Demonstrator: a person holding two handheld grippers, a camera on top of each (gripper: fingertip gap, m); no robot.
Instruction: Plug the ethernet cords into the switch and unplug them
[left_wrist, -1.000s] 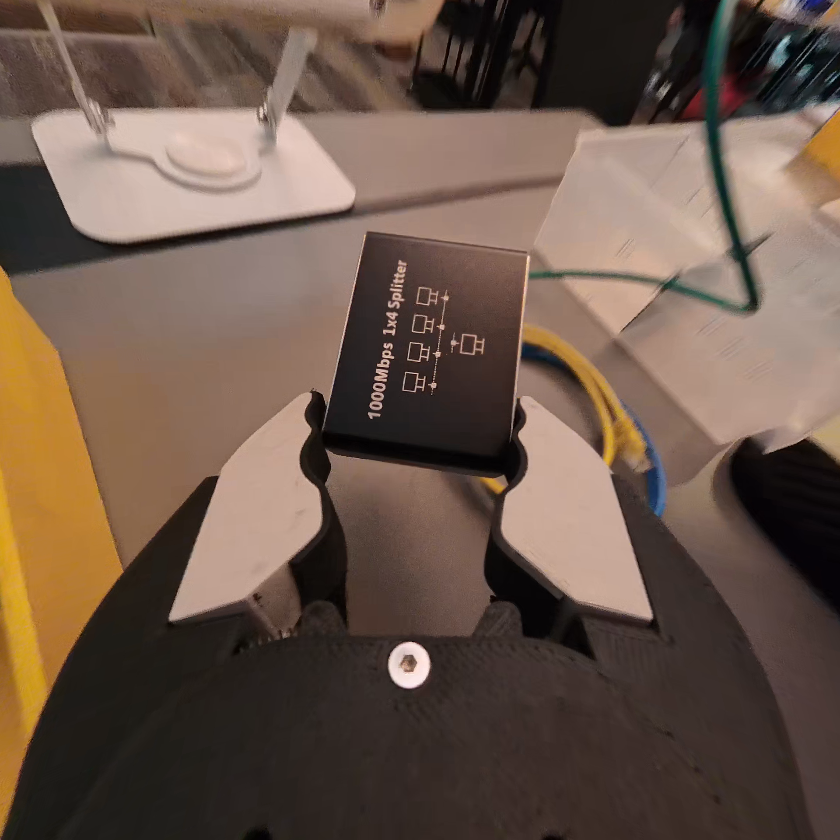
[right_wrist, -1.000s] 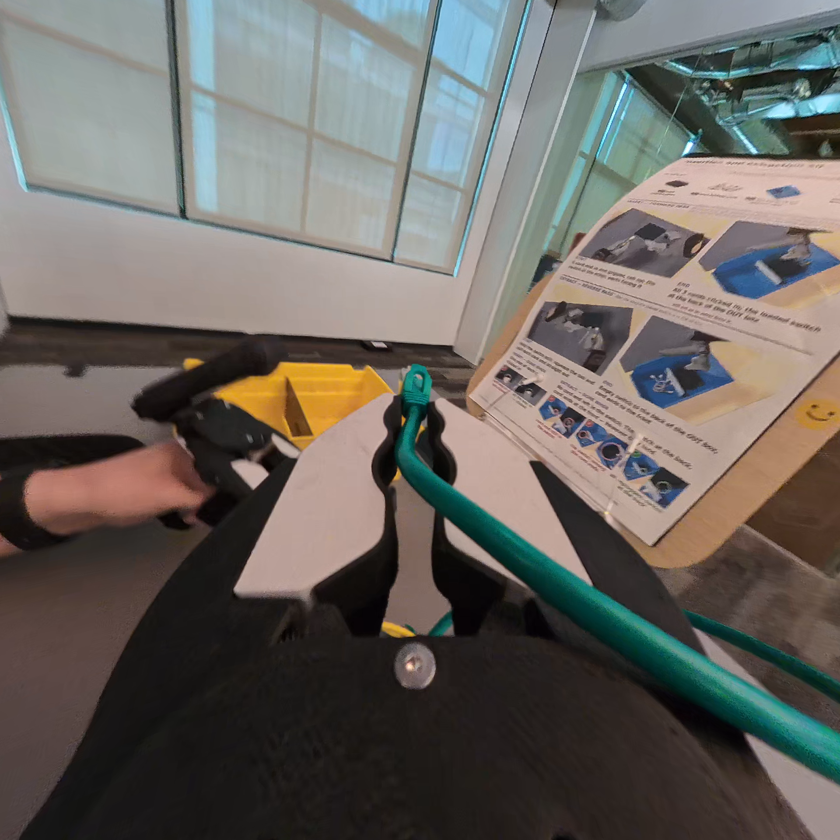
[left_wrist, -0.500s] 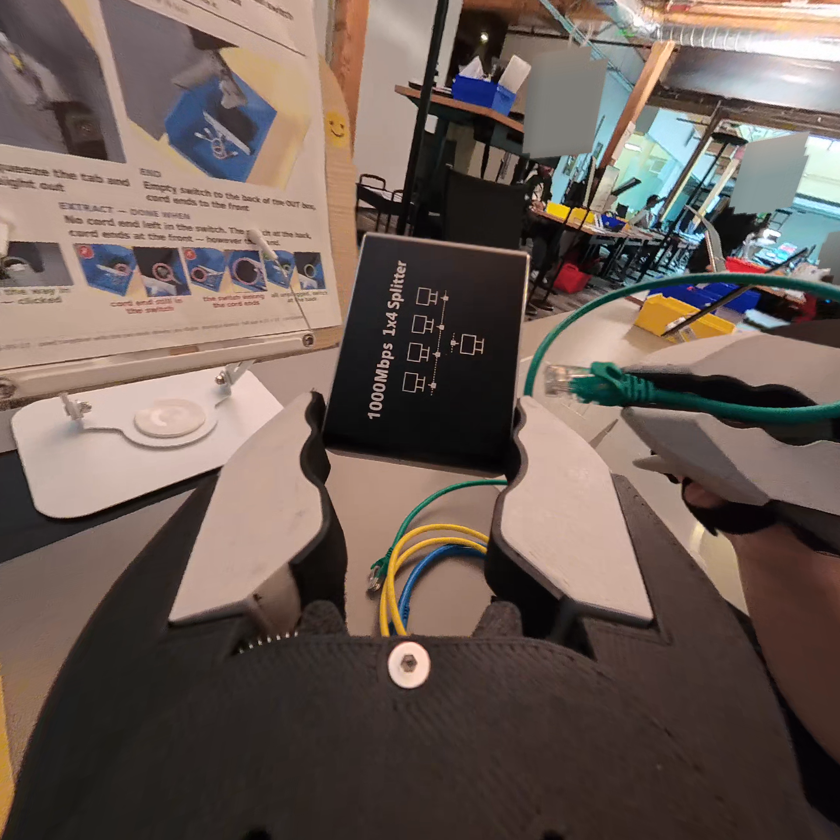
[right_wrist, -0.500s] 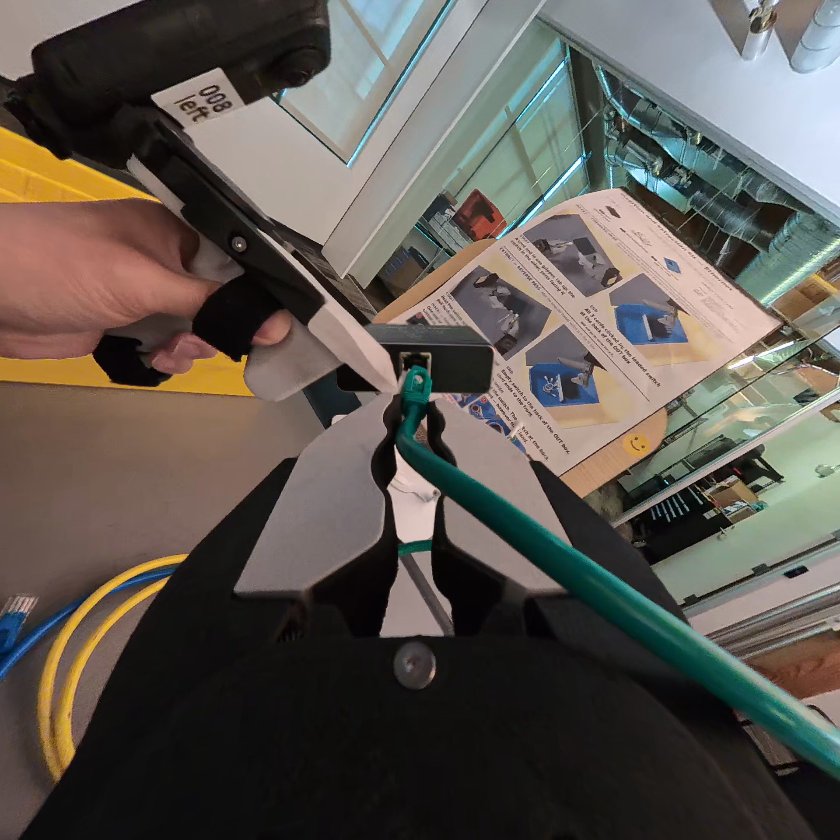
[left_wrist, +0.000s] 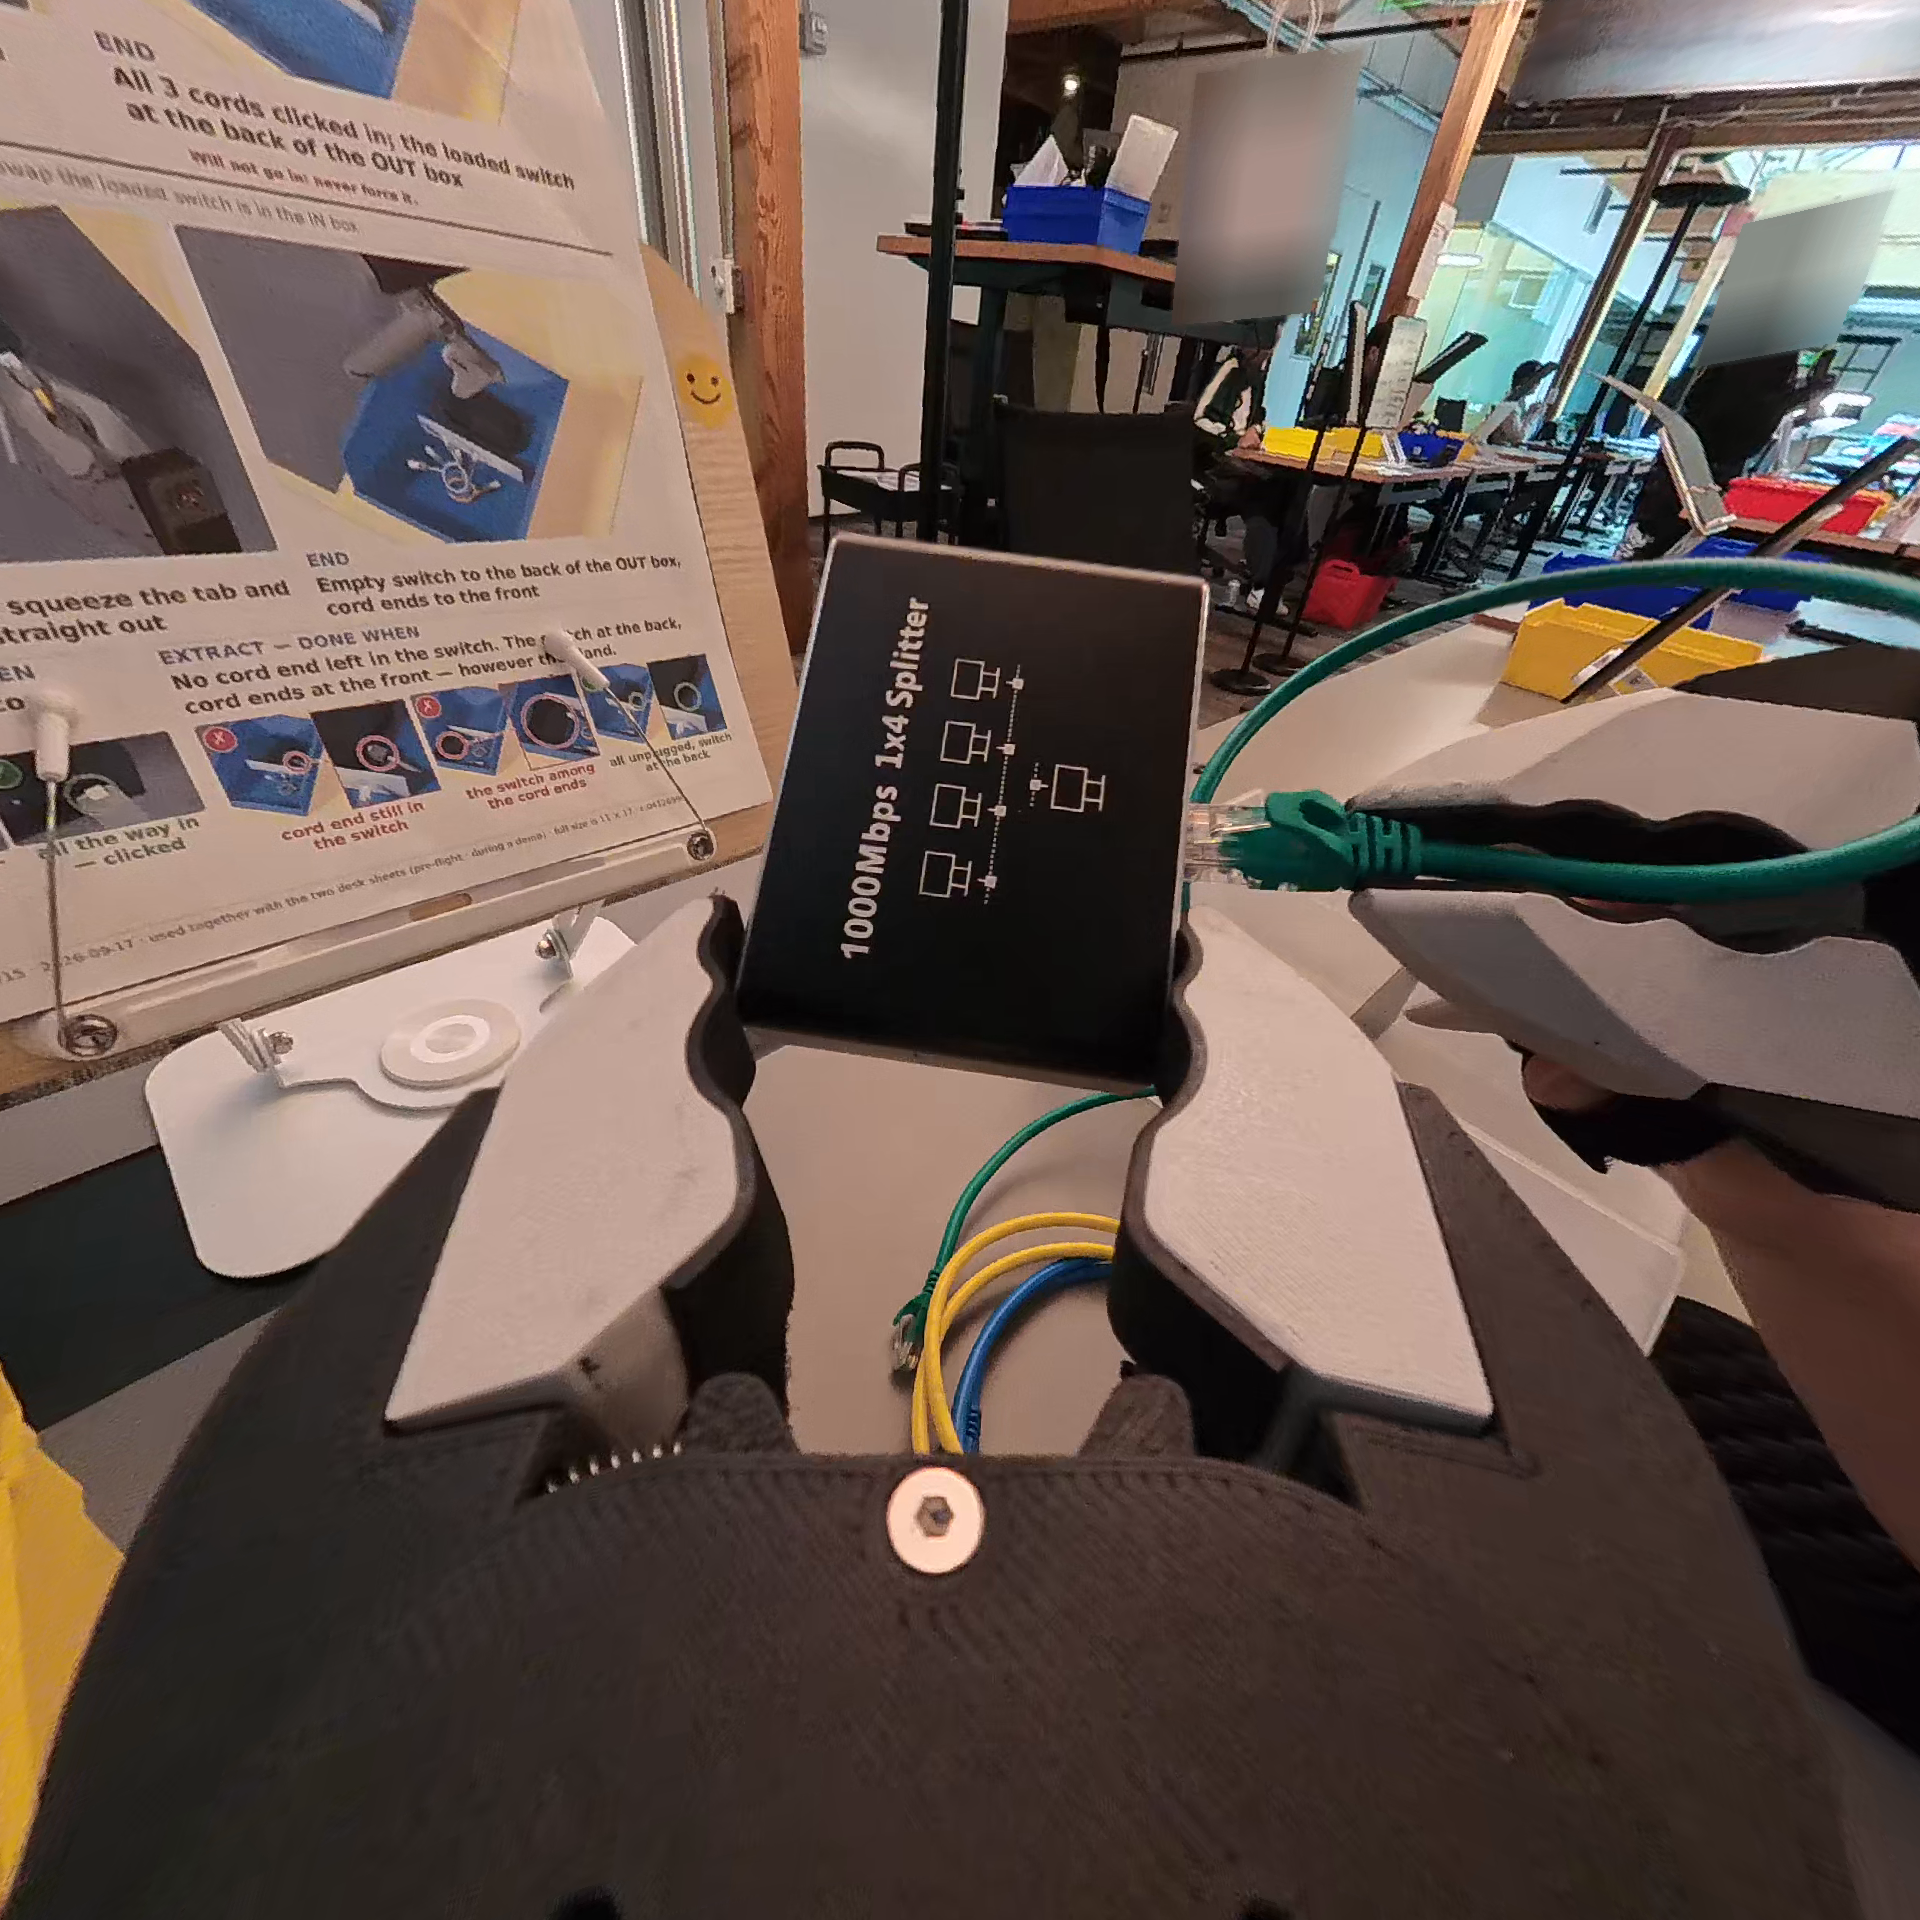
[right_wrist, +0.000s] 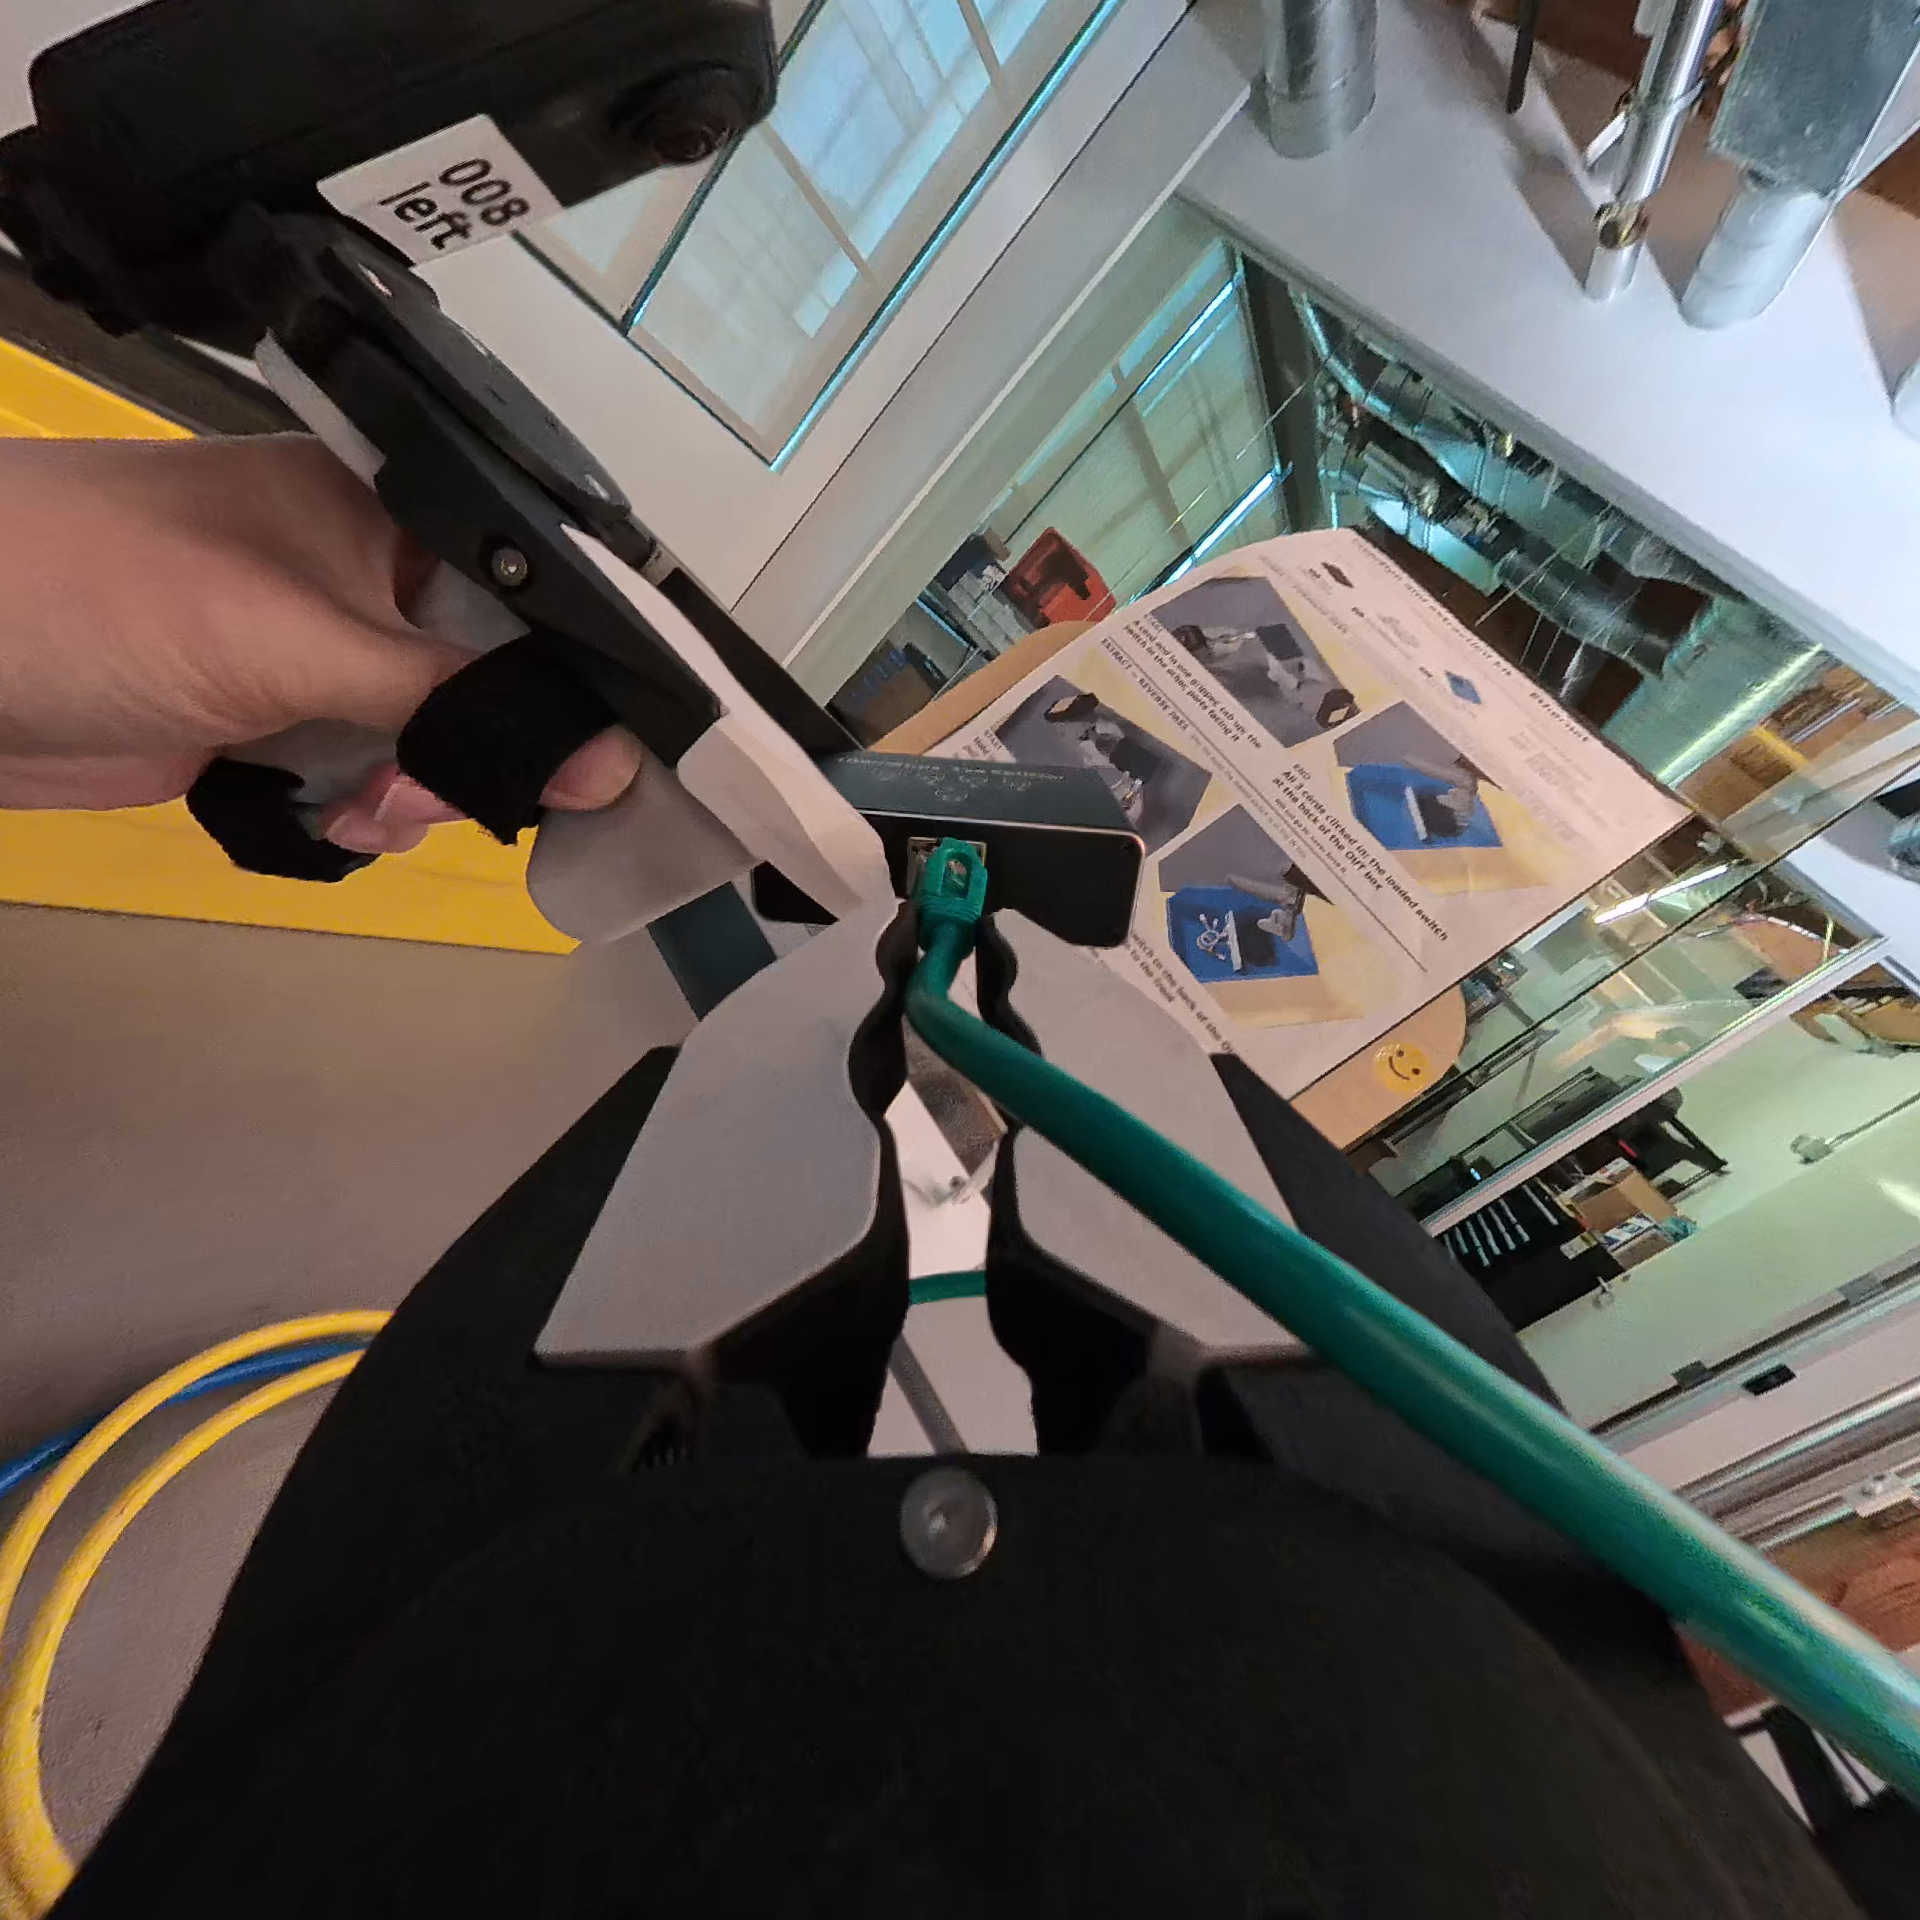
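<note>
- Grey tabletop (left_wrist: 914, 1132) in an open workshop; instruction board (left_wrist: 343, 499) propped at the left, yellow bin (right_wrist: 94, 862) behind.
- Left gripper (left_wrist: 961, 997): jaws pinching the black switch (left_wrist: 977, 800) by its near end, lifted clear of the table, printed face toward the camera.
- Right gripper (right_wrist: 940, 961): jaws pressed together on the green cord (right_wrist: 1299, 1257) just behind the green plug (right_wrist: 951, 878).
- Left wrist view: clear plug tip (left_wrist: 1216, 847) sits right at the switch's right edge. Right wrist view: plug nose at the mouth of a port in the switch's side face (right_wrist: 1039, 883). Can't tell if it's partly in or only touching; judging not seated.
- Yellow cord (left_wrist: 997, 1288) and blue cord (left_wrist: 1018, 1320) lie loose on the table under the switch, with the green cord's other end (left_wrist: 909, 1330).
- Risks:
  - Grip is on the boot, not the plug body, so the plug can tilt under push and catch the port rim.
  - Switch is held only at one end; a sideways push could pivot it in the jaws or slip it out.
  - Latch side not visible, so a wrong orientation would jam.
  - Taut green loop could drag the plug off axis.
</note>
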